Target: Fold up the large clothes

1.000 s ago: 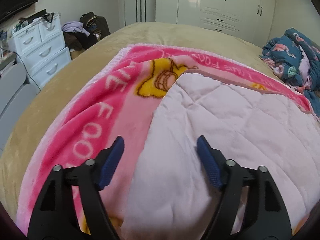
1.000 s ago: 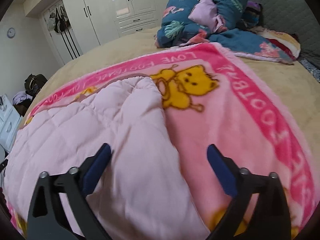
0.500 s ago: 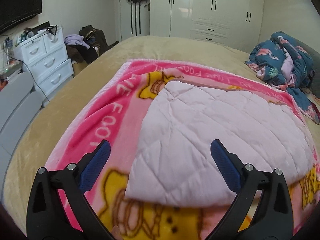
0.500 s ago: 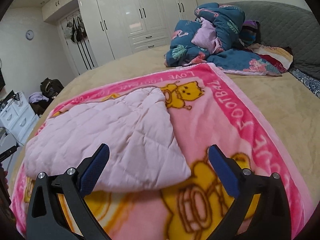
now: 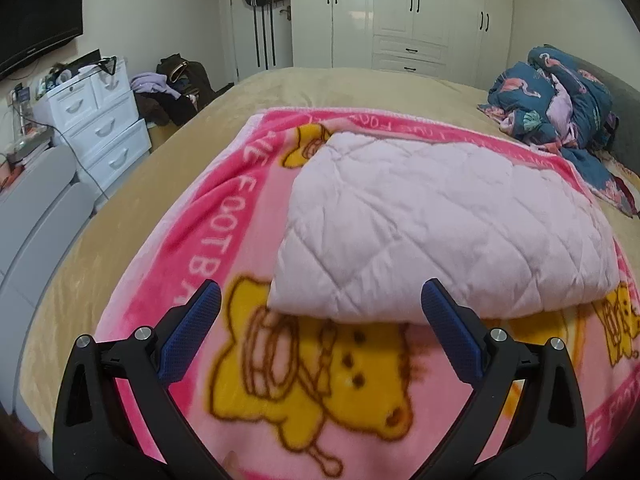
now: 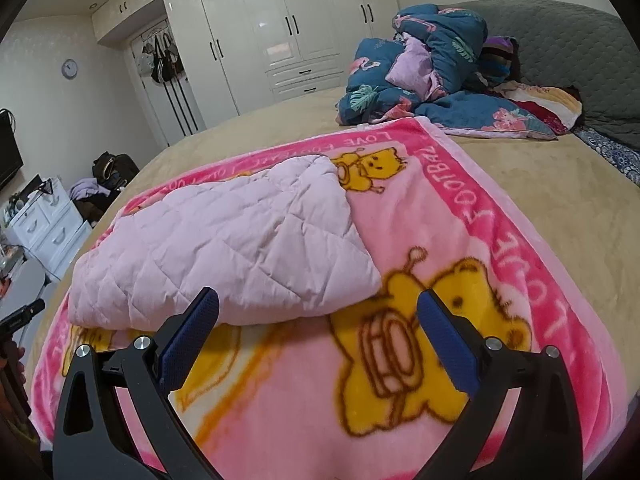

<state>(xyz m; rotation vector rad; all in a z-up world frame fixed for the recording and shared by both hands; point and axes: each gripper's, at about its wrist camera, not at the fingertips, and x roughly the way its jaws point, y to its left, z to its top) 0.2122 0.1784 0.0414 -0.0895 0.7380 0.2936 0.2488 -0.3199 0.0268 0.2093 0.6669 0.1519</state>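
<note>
Lying ahead of each hand-held gripper (image 5: pixel 320 304) (jaws apart): folded quilt (image 5: pixel 440 232).

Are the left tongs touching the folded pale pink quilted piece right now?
Apart. In the left wrist view the open left tongs hover short of the folded pale pink quilted piece, nothing between the pads.

A white wardrobe (image 5: pixel 404 20) stands at 12 o'clock behind the tan bed (image 5: pixel 340 92). A white drawer chest (image 5: pixel 96 120) is at 9 o'clock, dark bags (image 5: pixel 180 84) beside it. A crumpled blue flowered quilt (image 6: pixel 420 72) lies at 1 o'clock.
</note>
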